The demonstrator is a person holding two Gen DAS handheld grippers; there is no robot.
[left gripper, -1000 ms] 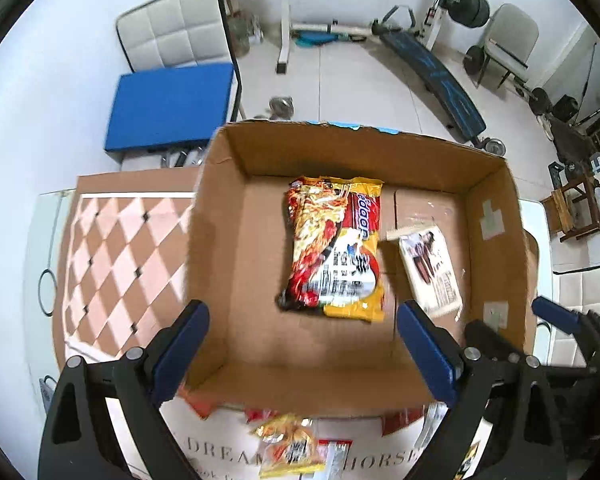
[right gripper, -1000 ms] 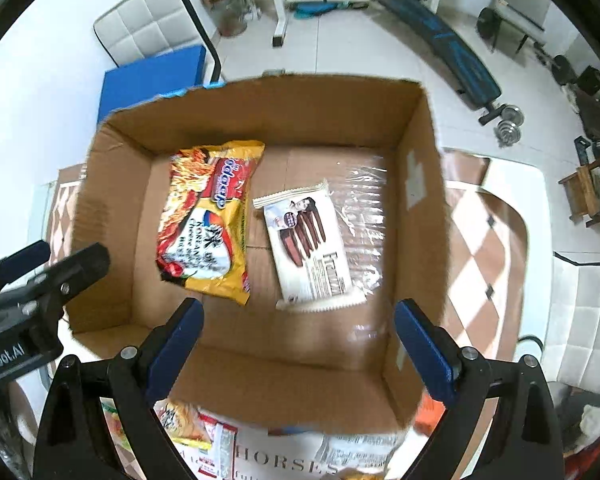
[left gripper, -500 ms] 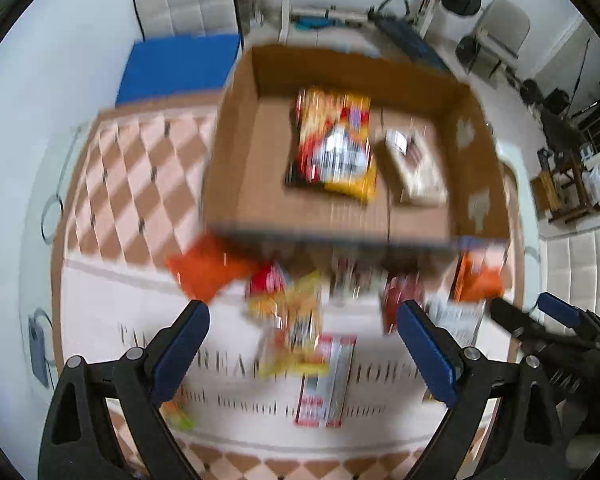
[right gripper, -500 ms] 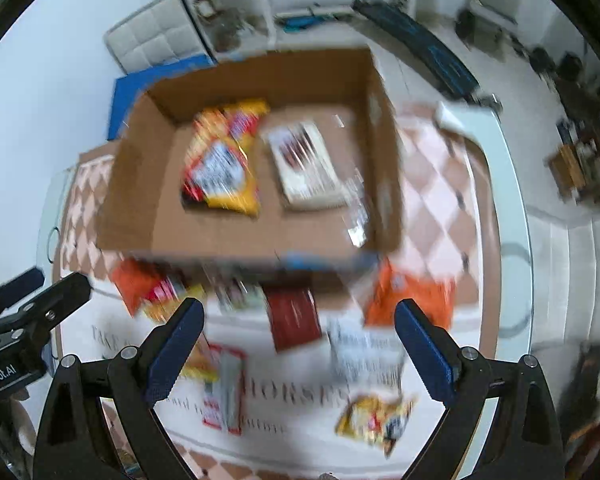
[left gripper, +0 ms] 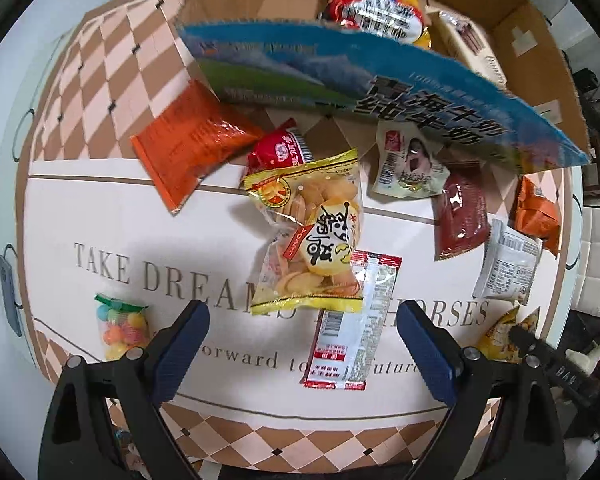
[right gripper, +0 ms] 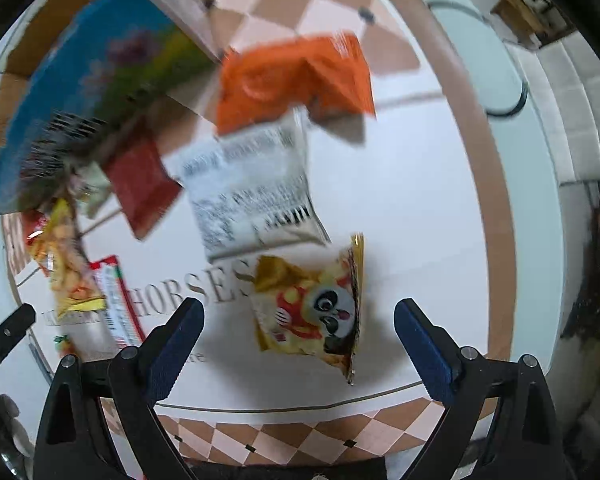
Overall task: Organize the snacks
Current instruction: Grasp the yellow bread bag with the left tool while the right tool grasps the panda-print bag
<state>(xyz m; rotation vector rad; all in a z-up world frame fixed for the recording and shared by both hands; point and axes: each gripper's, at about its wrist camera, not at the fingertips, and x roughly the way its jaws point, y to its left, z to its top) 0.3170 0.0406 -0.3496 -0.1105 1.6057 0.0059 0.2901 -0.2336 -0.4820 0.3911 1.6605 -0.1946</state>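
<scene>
Both tongs are spread and grip nothing. The left tongs (left gripper: 300, 340) hover over a yellow cracker bag (left gripper: 310, 232) on the bench (left gripper: 100, 220), near the cardboard box (left gripper: 380, 76). The right tongs (right gripper: 298, 340) straddle a panda snack bag (right gripper: 312, 308).

Open left tongs (left gripper: 300, 344) above yellow cracker bag (left gripper: 312, 232)

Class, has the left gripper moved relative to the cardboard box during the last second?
Yes. The left gripper pulled back from the cardboard box, now over loose snacks on the table.
</scene>
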